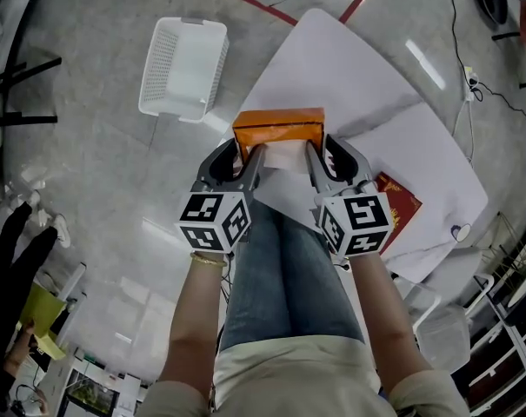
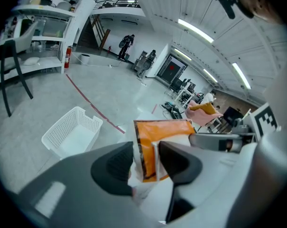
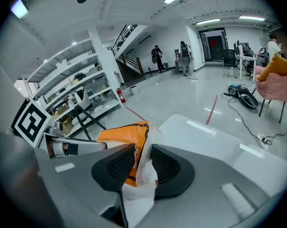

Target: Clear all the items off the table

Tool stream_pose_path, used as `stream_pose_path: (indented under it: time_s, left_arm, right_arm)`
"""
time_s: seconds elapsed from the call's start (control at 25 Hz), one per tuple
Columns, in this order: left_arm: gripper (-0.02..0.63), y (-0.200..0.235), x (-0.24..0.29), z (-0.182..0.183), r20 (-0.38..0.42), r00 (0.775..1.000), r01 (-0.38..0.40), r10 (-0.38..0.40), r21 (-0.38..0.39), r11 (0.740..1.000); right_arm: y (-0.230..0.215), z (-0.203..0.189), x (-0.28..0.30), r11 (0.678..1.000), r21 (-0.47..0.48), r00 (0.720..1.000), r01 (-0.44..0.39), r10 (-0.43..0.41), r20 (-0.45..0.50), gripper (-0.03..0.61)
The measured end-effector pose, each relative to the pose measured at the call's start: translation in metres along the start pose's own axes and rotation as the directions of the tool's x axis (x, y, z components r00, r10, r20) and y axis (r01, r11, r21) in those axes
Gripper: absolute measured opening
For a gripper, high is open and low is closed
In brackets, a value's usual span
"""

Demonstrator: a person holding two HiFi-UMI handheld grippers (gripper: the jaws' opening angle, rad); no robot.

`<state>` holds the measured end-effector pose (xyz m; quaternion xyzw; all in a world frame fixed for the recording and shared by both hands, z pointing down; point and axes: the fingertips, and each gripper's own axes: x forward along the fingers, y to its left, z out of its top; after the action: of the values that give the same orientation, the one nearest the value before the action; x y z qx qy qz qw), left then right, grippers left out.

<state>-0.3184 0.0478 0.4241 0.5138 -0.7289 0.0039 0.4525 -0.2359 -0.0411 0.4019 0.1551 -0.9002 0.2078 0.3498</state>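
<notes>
An orange and white snack bag (image 1: 279, 134) hangs in the air at the near edge of the white table (image 1: 349, 68), held by both grippers. My left gripper (image 1: 248, 159) is shut on the bag's left edge (image 2: 145, 156). My right gripper (image 1: 316, 159) is shut on its right edge (image 3: 139, 160). The two sit side by side above the person's lap, jaws pointing away and down. A red flat packet (image 1: 400, 205) lies on the table's right part, just right of the right gripper.
A white plastic basket (image 1: 183, 66) stands on the floor left of the table (image 2: 72, 131). A small white round thing (image 1: 460, 232) sits at the table's near right corner. Black chair legs (image 1: 19, 85) stand far left; cables (image 1: 489, 85) trail on the floor at right.
</notes>
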Motion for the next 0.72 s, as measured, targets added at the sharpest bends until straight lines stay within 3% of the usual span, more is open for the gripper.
stream_pose_path:
  time_s: [0.72]
  left_arm:
    - [0.178,0.009,0.023,0.01,0.009,1.0,-0.013,0.013,-0.01,1.0]
  right_arm:
    - [-0.013,0.004,0.022,1.0,0.012,1.0,-0.007,0.007,-0.01,0.107]
